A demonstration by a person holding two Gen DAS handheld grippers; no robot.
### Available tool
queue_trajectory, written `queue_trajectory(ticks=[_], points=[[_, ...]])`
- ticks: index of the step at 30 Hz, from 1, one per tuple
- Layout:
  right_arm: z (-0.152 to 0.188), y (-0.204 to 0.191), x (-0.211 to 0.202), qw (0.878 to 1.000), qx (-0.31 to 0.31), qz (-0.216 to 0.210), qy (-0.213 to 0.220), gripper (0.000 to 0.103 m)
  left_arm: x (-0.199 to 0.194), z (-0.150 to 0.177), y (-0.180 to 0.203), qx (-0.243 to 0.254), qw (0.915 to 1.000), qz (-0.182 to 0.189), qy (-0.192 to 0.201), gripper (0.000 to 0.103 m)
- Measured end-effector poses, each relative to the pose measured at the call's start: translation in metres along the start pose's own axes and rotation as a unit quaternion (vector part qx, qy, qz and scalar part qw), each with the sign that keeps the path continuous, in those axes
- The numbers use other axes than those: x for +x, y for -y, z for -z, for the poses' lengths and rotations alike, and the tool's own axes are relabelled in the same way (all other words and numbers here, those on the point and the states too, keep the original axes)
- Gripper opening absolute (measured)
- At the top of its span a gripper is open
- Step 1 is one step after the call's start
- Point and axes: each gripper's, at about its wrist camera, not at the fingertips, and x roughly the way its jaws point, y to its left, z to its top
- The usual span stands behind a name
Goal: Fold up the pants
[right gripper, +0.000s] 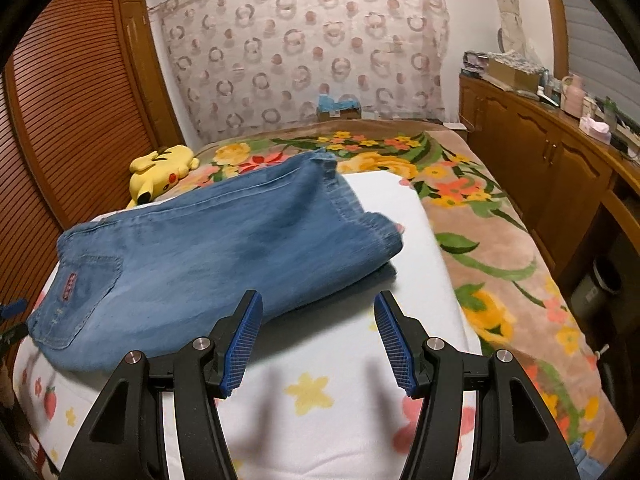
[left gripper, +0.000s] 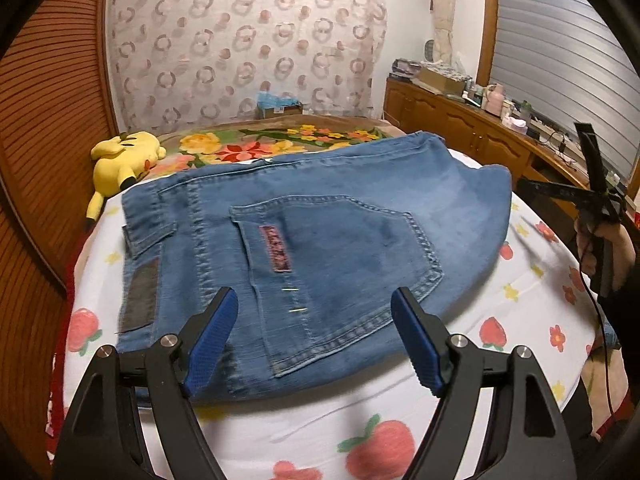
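Note:
Folded blue jeans [left gripper: 340, 208] lie flat on the white strawberry-print sheet [left gripper: 520, 300], back pocket [left gripper: 340, 264] facing up. My left gripper [left gripper: 314, 294] hovers over the near waistband end, jaws wide apart, open, and its blue pads [left gripper: 212, 340] grip nothing. In the right wrist view the jeans [right gripper: 224, 248] stretch from the left to the middle. My right gripper [right gripper: 319, 298] stands open just before their near folded edge, only sheet between its pads. A hand [left gripper: 612, 248] holding that gripper's black frame shows at the right edge of the left wrist view.
A yellow plush toy [left gripper: 124, 156] lies beyond the jeans at the left. A flowered blanket [right gripper: 480, 208] covers the far and right part of the bed. Slatted wooden doors [left gripper: 48, 120] stand close on the left, a cluttered wooden cabinet [right gripper: 540, 152] on the right.

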Motion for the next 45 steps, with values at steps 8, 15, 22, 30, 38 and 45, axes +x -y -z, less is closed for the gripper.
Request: queue_trajectory(ticks=[8, 15, 22, 30, 38, 45], points=[[-0.009, 0.006, 0.018, 0.999, 0.03, 0.004, -0.015, 0.06, 0.006, -0.003, 0.014, 0.01, 0.9999, 0.003, -0.003, 0.08], [-0.015, 0.015, 0.03, 0.998, 0.062, -0.008, -0.031, 0.06, 0.006, -0.003, 0.016, 0.011, 0.9999, 0.002, -0.003, 0.08], [-0.023, 0.011, 0.034, 0.997, 0.061, -0.003, -0.04, 0.034, 0.007, 0.0, 0.011, 0.008, 1.0, -0.003, -0.005, 0.08], [-0.041, -0.025, 0.008, 0.999, 0.023, -0.043, -0.013, 0.003, -0.004, 0.004, -0.002, -0.004, 0.9999, -0.011, 0.003, 0.08], [-0.058, -0.116, -0.023, 0.991, -0.044, -0.13, 0.0, 0.003, -0.022, 0.009, -0.023, -0.012, 0.9996, -0.023, 0.012, 0.08], [-0.044, -0.204, -0.047, 0.965, -0.098, -0.24, -0.022, 0.003, -0.04, 0.015, -0.042, -0.025, 0.9987, -0.038, 0.021, 0.08]])
